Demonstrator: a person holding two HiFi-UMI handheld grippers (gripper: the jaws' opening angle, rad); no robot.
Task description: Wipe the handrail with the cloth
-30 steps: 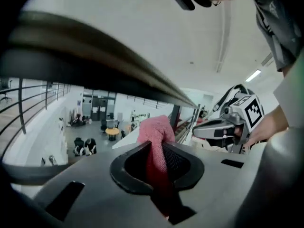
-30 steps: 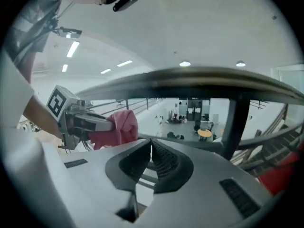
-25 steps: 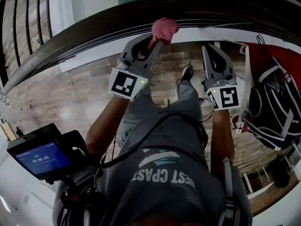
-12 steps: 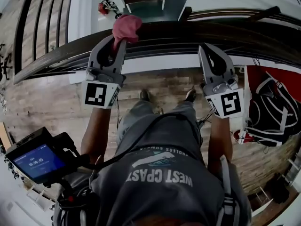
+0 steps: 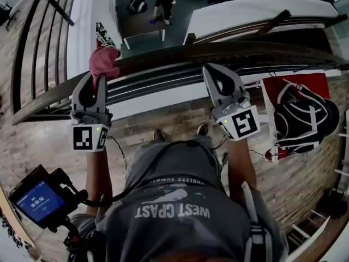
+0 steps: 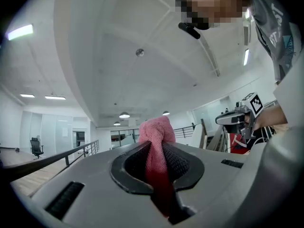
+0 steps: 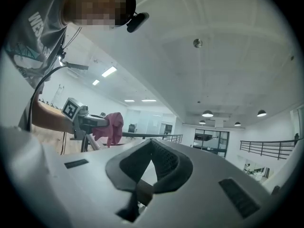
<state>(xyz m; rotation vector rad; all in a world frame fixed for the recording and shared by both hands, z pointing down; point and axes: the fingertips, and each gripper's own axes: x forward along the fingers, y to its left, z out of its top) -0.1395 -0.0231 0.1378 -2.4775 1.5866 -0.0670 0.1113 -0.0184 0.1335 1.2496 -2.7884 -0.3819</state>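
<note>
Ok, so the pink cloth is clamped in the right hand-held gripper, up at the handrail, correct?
Not quite: the pink cloth is clamped in the left hand-held gripper, not the right, up at the handrail. The left gripper view shows it pinched between that gripper's jaws. The right hand-held gripper has nothing in its shut jaws.

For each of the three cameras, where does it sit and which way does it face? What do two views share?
Head view: on the person's head, facing down at the handrail; shows torso, arms, left claw shut on the cloth, right claw.
Left gripper view: on the left claw, facing up at the ceiling; shows the person's shirt.
Right gripper view: on the right claw, facing up; jaws together, empty; shows the shirt.
Shared: both gripper views show the cloth and the other claw.
</note>
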